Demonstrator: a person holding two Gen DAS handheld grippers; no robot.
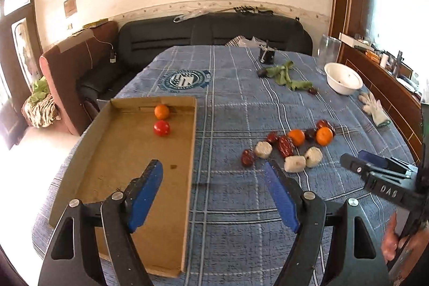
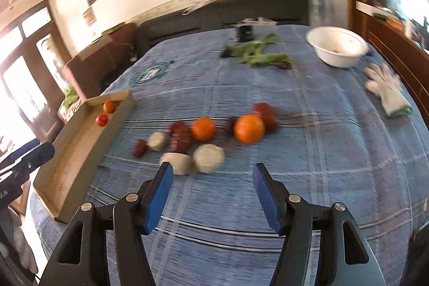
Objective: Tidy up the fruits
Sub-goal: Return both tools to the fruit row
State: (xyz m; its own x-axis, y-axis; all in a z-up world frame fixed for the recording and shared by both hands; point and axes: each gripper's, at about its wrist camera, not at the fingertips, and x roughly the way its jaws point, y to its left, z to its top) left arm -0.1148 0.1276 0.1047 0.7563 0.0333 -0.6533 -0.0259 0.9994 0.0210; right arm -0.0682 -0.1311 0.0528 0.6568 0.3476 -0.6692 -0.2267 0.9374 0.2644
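Over on the right wrist view everything is smeared with motion blur, so the dark reddish lumps (image 2: pixel 180 137) in the fruit pile are hard to name — could be dates or something dried, can't tell. The pale chunks (image 2: pixel 208 158) just ahead of the right gripper (image 2: pixel 211 173) are equally vague, whitish and blocky. The cardboard tray (image 2: pixel 80 152) is cut off at its near end by the gripper body in the left wrist view, and part of it sits behind the left gripper's (image 1: pixel 213 170) left finger. A person's hand (image 1: pixel 392 240) is only half in frame at the right edge.

Tool-wise: both grippers have their blue-padded jaws spread apart with nothing between them, only plaid tablecloth (image 1: pixel 236 205) showing in the gap. Neither touches any fruit.

Relative to the left gripper, the tray lies ahead and to the left, with one orange (image 1: pixel 162 111) and a red tomato-looking fruit (image 1: pixel 161 128) at its far end, nearly touching. The loose pile sits ahead and to the right: two oranges (image 1: pixel 296 137), reddish pieces and pale chunks clustered together. From the right gripper that same pile is straight ahead, close to the fingertips — the tray is off to its left. A white bowl (image 2: pixel 337 46), a white glove (image 2: pixel 386 87) and some green leafy stuff (image 2: pixel 257 51) lie well beyond.
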